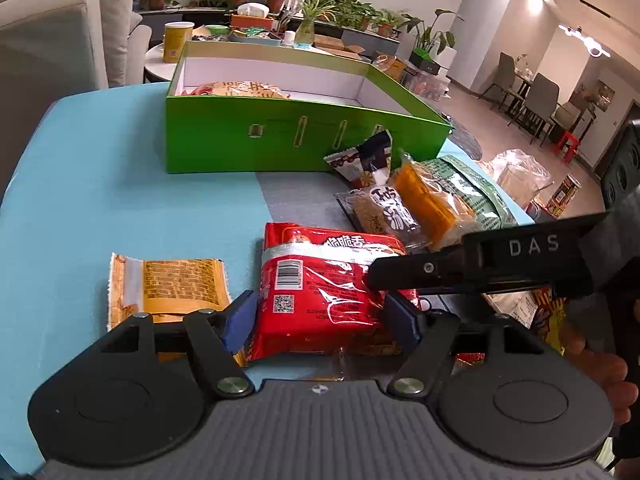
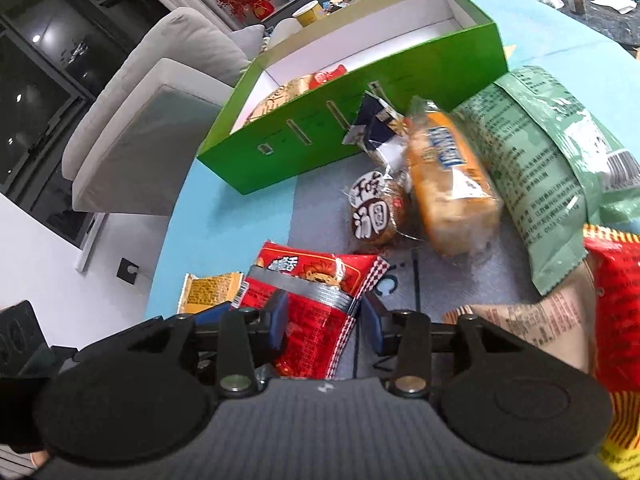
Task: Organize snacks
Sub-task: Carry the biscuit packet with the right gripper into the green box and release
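Indoor light, bright and even on my left feed. Recessed ceiling spots (image 1: pixel 534 0) at upper right blow out to white. Strong fisheye bend: the long green cardboard box (image 1: pixel 304 142) curves and room edges bow. Glare streaks on the glossy red plastic snack packet (image 1: pixel 320 292). On my right feed, dark night-time windows (image 2: pixel 36 52) at left reflect small lamps. The clear-wrapped orange cake bar (image 2: pixel 452 184) and pale green foil bag (image 2: pixel 536 168) look smeared with blur. Shadows on the light blue desk (image 1: pixel 120 184) are soft and faint.
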Demonstrator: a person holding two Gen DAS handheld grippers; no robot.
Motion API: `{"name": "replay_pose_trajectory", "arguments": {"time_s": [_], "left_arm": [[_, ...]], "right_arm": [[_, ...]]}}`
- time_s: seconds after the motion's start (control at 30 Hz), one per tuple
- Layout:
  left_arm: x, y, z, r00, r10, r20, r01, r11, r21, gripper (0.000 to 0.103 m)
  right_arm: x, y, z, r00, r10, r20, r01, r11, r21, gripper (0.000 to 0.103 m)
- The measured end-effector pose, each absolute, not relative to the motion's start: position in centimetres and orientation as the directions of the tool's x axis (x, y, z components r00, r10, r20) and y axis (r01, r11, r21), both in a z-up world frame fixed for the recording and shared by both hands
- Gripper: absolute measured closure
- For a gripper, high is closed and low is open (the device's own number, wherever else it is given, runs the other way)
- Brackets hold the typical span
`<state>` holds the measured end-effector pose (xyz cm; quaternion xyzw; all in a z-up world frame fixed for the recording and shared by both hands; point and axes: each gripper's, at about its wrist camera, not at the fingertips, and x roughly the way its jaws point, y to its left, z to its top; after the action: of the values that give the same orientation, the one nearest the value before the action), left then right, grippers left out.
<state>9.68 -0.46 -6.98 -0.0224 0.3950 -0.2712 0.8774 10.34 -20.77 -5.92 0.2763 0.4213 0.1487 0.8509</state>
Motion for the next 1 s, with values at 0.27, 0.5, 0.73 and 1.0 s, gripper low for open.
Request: {"name": "replay_pose_trajectory", "arguments": {"time_s": [0.27,0.5,0.73,1.0], "left_arm": [[7.9,-1.8,-6.0,0.573,-0.474,-0.669,0.491,0.852,-0.183,0.043],[6.5,-2.1,-2.7,0.639,-0.479,-0.602,0.512,0.849,-0.133,0.044],[7.2,-3.4,0.4,0.675,-0.483,-0.558,0.523,0.846,-0.101,0.044],[10.4,-5.1,2.6,0.689,-0.5,-0.525,0.518,0.846,-0.126,0.044]], "right_arm": [[10.3,-19.7,-5.4,0.597,0.488,-0.637,-0.061,0.819,0.57,0.023],[8.6,-20.1,-2.2,0.675,0.483,-0.557,-0.127,0.82,0.558,0.024],[8.7,-21.2,0.9,0.738,0.473,-0.482,-0.179,0.825,0.536,0.024],[10.7,-22.9,3.6,0.793,0.457,-0.403,-0.213,0.828,0.519,0.024]]}}
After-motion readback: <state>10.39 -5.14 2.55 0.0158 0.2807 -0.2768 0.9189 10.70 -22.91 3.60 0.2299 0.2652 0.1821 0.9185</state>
